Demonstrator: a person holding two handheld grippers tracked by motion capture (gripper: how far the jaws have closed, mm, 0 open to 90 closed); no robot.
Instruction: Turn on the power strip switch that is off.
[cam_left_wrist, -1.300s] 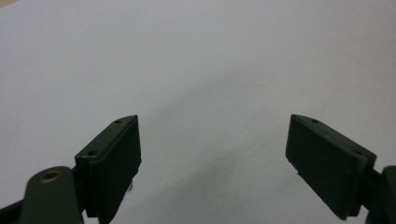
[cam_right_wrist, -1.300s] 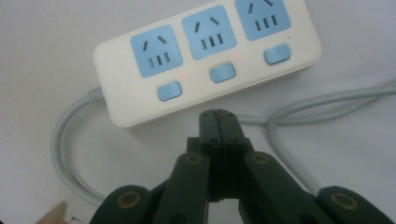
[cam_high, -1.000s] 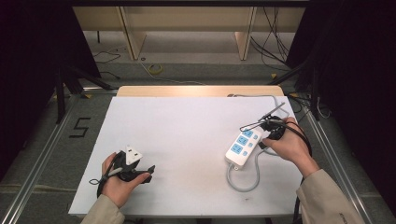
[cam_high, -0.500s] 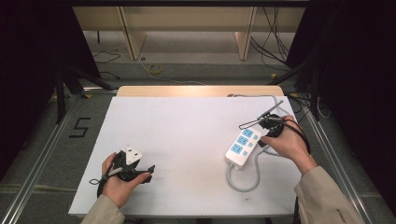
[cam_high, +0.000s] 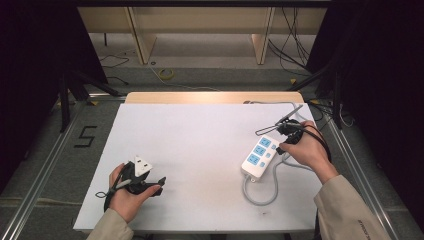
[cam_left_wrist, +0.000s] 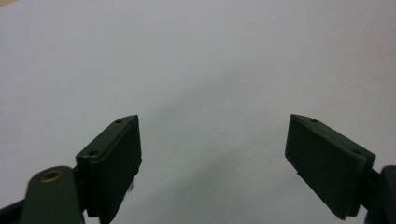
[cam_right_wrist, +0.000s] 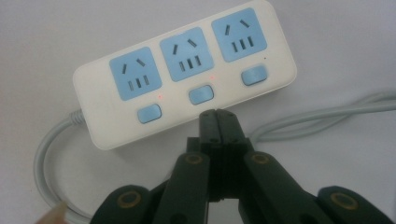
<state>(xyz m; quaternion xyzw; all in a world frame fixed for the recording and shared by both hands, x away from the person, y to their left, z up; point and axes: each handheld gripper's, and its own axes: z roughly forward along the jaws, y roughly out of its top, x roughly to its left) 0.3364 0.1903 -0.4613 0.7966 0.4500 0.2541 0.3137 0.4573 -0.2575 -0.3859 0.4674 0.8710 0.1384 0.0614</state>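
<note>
Left hand at near left, beige sleeve, holds black two-jaw left gripper, jaws spread wide, nothing between, pointing right along the table. Right hand at far right, forearm angled in from bottom right, holds black two-jaw right gripper, jaws pressed together, empty, tips low.

Bright, even light on the white table, dark surroundings, gripper views perhaps slightly soft.
</note>
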